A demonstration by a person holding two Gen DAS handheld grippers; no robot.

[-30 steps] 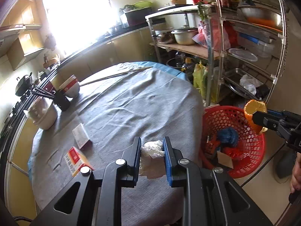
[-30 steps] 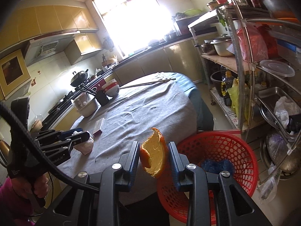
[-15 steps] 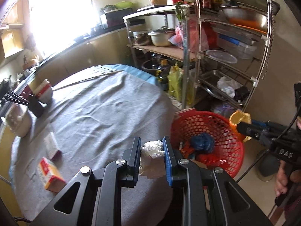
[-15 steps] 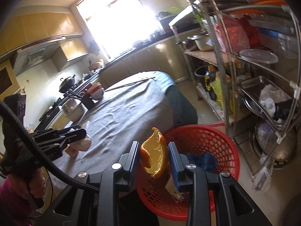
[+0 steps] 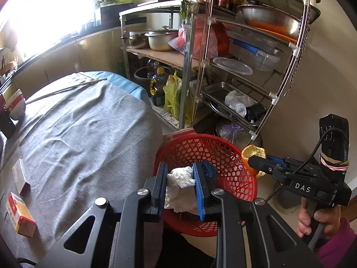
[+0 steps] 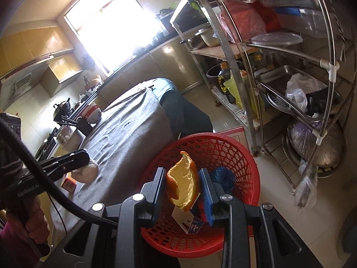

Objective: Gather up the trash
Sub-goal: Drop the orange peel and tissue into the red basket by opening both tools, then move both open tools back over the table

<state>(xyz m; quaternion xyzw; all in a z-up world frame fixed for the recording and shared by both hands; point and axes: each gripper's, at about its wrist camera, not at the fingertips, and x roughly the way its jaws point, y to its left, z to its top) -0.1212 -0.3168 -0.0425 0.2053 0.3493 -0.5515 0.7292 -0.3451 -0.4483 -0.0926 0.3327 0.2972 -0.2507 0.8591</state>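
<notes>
Two boxes [image 5: 20, 201] on grey cloth [image 5: 84, 134], rack [image 5: 234, 67] beside basket [image 5: 223, 147]

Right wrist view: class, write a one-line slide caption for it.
Right gripper clamps an orange peel above the red basket.

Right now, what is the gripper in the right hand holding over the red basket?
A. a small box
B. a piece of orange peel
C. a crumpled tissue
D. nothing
B: the right gripper is shut on the orange peel above the red basket, while the tissue sits in the left gripper.
</notes>
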